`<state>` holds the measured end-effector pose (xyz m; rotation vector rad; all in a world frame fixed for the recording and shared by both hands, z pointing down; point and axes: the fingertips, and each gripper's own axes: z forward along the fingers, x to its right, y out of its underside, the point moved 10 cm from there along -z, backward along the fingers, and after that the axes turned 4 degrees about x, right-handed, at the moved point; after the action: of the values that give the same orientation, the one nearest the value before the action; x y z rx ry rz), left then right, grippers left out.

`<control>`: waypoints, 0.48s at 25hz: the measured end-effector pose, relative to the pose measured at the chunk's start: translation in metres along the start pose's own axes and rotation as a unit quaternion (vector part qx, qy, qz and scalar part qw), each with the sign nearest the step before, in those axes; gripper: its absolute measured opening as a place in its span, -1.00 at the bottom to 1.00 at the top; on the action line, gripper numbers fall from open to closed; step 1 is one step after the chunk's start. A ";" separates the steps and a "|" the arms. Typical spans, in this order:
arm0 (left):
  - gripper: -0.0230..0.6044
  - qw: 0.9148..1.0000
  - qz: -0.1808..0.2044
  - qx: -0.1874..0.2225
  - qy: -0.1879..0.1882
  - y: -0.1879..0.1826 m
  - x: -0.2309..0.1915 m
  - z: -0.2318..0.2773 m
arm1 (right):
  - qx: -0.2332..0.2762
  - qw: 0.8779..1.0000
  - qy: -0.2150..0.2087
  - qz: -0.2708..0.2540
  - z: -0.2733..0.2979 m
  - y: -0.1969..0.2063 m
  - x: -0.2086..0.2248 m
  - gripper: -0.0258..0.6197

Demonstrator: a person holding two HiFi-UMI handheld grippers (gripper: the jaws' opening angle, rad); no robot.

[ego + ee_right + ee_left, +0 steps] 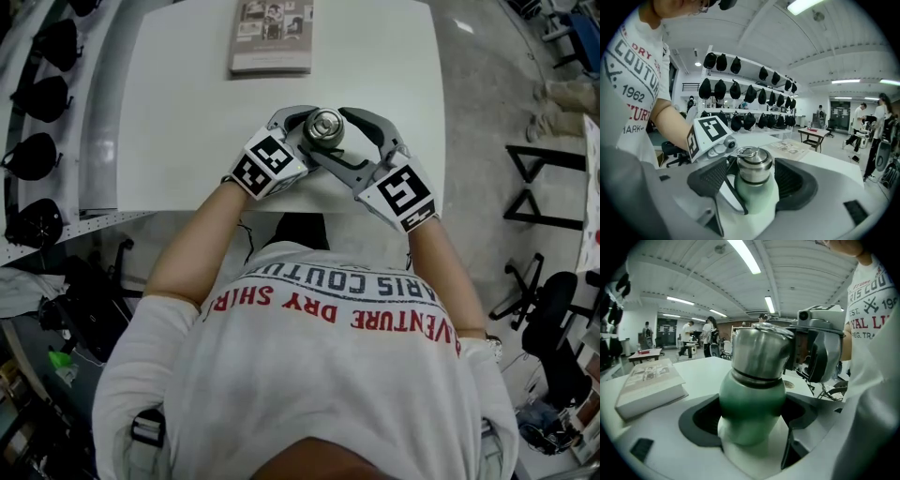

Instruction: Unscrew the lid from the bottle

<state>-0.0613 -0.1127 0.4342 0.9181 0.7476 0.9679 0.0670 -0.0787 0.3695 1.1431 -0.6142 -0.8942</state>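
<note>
A pale green bottle (752, 404) with a steel lid (761, 352) stands near the white table's front edge, and in the head view I look down on the lid (324, 127). My left gripper (750, 425) is shut on the green body, with a dark pad pressing on each side. My right gripper (752, 180) comes in from the opposite side at lid height. Its jaws stand wide on either side of the lid (753, 166) and a gap shows at each pad. In the head view the left gripper (298, 139) and the right gripper (354, 141) meet around the bottle.
A closed book (272, 36) lies at the far side of the white table (187, 112). A rack of dark helmets (37, 94) runs along the left. Black stands and an office chair (548, 309) are on the floor to the right. People stand in the background.
</note>
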 end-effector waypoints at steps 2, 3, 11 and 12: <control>0.30 0.999 -0.017 0.008 -0.035 0.001 0.005 0.001 | 0.000 1.000 0.024 0.009 -0.001 0.003 -0.003 0.02; 0.30 0.998 -0.024 0.012 -0.050 0.001 0.007 0.001 | 0.002 0.999 0.033 0.015 -0.001 0.003 -0.004 0.02; 0.30 0.992 -0.043 0.041 -0.112 0.002 0.015 0.003 | 0.018 0.996 0.080 0.033 0.001 0.003 -0.002 0.02; 0.30 0.992 -0.045 0.041 -0.114 0.003 0.016 0.003 | 0.019 0.996 0.081 0.032 0.001 0.003 -0.002 0.01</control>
<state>-0.0537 -0.0986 0.4362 1.0385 0.6315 0.7426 0.0660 -0.0772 0.3728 1.2109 -0.5336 -0.7306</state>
